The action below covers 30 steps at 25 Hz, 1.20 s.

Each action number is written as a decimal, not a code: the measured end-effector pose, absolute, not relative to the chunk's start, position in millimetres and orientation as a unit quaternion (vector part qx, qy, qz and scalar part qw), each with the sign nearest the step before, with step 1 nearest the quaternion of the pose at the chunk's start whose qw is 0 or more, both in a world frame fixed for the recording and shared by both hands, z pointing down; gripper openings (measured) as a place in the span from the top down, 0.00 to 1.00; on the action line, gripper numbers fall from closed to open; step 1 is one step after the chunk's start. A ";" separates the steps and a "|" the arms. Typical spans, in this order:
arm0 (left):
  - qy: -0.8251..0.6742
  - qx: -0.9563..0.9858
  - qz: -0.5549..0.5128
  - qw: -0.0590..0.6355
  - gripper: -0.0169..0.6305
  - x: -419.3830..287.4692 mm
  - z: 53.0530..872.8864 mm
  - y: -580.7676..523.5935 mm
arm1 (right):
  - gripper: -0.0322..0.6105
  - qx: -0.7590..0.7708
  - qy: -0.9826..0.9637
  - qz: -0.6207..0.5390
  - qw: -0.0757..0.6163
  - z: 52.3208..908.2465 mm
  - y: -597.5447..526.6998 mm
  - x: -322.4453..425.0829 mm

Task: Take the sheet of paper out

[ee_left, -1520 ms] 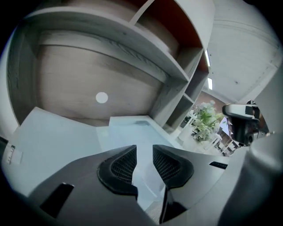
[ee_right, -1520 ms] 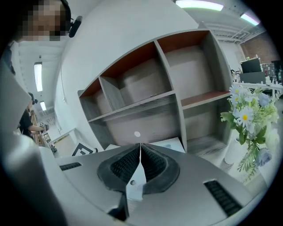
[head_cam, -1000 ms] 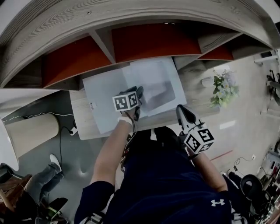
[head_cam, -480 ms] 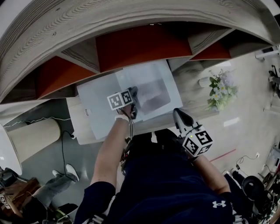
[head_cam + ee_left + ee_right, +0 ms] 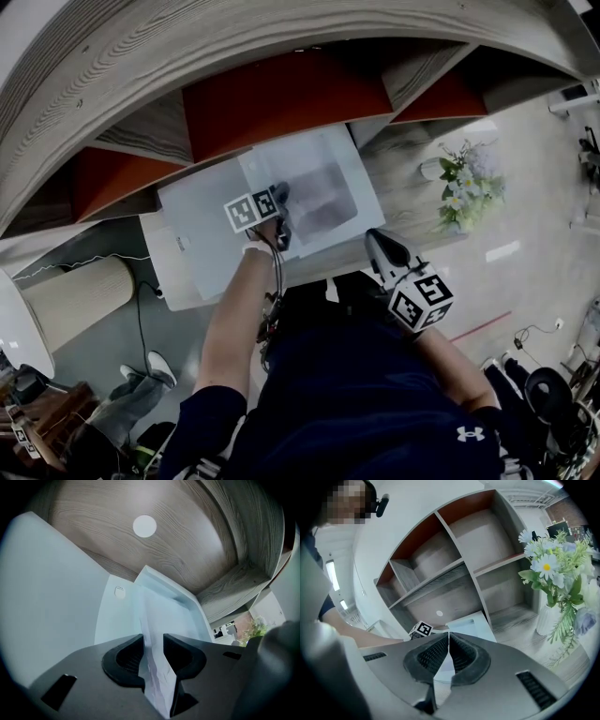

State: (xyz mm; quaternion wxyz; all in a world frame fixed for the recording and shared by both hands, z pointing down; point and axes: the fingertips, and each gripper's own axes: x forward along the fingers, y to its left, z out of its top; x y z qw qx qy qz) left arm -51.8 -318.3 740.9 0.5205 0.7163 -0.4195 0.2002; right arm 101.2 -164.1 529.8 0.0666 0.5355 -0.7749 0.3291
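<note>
A white sheet of paper (image 5: 157, 677) stands edge-on between the jaws of my left gripper (image 5: 153, 641). The jaws have just been closing, but they still stand wide and the pads do not visibly press the sheet. The sheet rises from a shallow white tray (image 5: 180, 609) that lies beside a flat white case (image 5: 56, 597). In the head view my left gripper (image 5: 283, 197) hangs over that tray (image 5: 323, 183) on the desk. My right gripper (image 5: 378, 242) hovers at the desk's front edge, away from the tray. It (image 5: 448, 641) is shut with nothing between the pads.
A wooden shelf unit with red back panels (image 5: 281, 98) rises behind the desk (image 5: 403, 155). A white vase of flowers (image 5: 464, 187) stands at the desk's right, near my right gripper (image 5: 555, 588). Another person's legs (image 5: 141, 384) show on the floor at lower left.
My left gripper has sunk a little over the tray. My right gripper has drifted slightly along the desk's front edge. The head view has shifted.
</note>
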 end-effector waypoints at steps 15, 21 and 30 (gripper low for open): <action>-0.382 0.688 0.114 0.606 0.95 -39.9 741.2 -318.0 | 0.92 0.525 -0.780 0.331 0.070 531.3 -154.6 103.3; -0.383 0.689 0.113 0.604 0.95 -48.3 737.7 -317.0 | 0.92 0.524 -0.781 0.331 0.071 530.9 -154.6 102.5; -0.407 0.683 0.119 0.595 0.95 -83.2 732.4 -315.5 | 0.92 0.508 -0.794 0.328 0.073 530.3 -161.1 89.6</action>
